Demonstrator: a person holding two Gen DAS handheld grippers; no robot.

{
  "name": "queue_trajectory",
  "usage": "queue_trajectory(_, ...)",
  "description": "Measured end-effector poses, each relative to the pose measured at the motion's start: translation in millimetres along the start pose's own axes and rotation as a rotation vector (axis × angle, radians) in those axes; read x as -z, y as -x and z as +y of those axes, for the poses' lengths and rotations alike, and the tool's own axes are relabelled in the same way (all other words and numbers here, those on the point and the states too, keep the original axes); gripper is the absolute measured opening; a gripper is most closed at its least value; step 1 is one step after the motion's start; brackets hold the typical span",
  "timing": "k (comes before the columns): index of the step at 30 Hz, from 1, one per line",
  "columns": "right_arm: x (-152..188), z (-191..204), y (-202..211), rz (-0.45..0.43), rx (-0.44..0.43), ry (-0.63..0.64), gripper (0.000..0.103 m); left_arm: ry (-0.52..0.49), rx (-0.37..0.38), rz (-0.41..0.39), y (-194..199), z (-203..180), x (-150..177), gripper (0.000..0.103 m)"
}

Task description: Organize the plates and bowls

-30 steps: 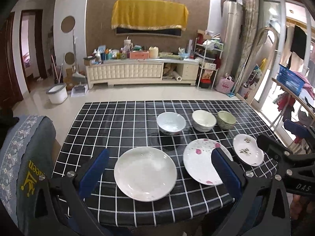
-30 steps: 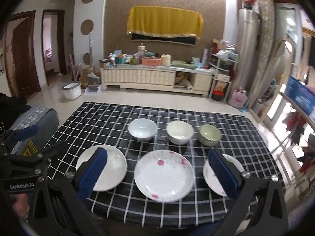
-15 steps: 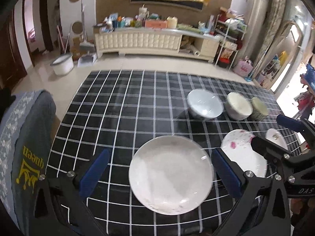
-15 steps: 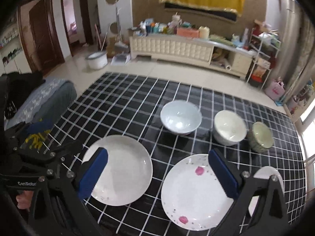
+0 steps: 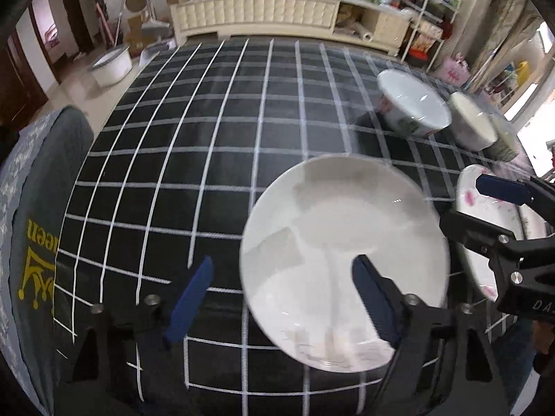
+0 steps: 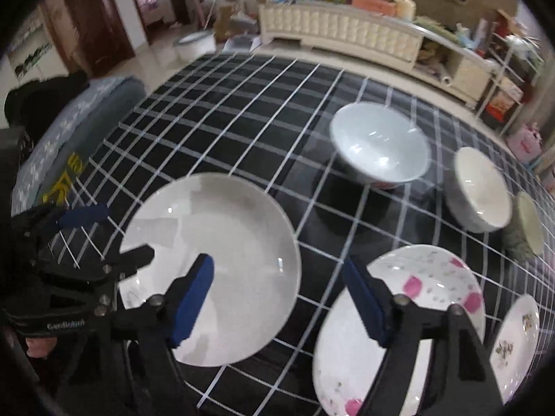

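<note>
On the black checked tablecloth (image 5: 208, 145) lies a plain white plate (image 5: 343, 260). My left gripper (image 5: 282, 261) hovers over its left rim, jaws closing, pads touching nothing. A pink-flowered plate (image 6: 416, 312), a small plate (image 6: 517, 339), a pale blue bowl (image 6: 378, 145), a white bowl (image 6: 478, 187) and a green bowl (image 6: 527, 228) lie to the right. My right gripper (image 6: 277, 261) hangs over the gap between the white plate (image 6: 215, 260) and the flowered plate, jaws closing on nothing. The left gripper (image 6: 126, 232) shows at that view's left edge.
A grey chair cushion with yellow print (image 5: 31, 242) stands against the table's left side. Beyond the table's far edge are a cream cabinet (image 5: 256, 10) loaded with clutter, a white basin (image 5: 111, 66) on the floor and a shelf rack (image 5: 426, 27).
Both grippers have dropped toward the table and tipped downward, so the plates loom larger. The fingers of both stand closer together than before.
</note>
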State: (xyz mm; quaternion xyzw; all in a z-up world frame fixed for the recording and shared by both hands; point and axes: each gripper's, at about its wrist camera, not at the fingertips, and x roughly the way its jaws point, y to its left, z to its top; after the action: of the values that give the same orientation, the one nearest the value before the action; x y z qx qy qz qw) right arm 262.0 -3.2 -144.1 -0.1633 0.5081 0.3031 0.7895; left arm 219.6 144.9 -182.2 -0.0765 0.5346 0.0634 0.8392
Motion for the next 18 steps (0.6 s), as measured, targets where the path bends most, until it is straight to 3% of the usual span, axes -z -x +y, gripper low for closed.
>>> queue_trajectory(6, -2, -2, -25, 0.070, 0.011, 0.012, 0.073, 0.029, 0.003, 0.055, -19, 12, 5, 0.068)
queue_trajectory(11, -1, -6, -41, 0.127, -0.019, 0.003, 0.053, 0.028, 0.014, 0.102, -33, 11, 10, 0.046)
queue_trajectory(13, -1, -6, -45, 0.137, 0.014, 0.022, 0.044, 0.030, 0.030, 0.100, -36, 12, 12, 0.044)
queue_trajectory(15, 0, -7, -47, 0.148, 0.016, 0.021, 0.043, 0.012, 0.052, 0.104, -36, 9, 13, 0.034)
queue_trajectory(18, -1, -14, -48, 0.168, -0.010, -0.015, 0.041, 0.007, 0.036, 0.117, -38, 4, 12, 0.034)
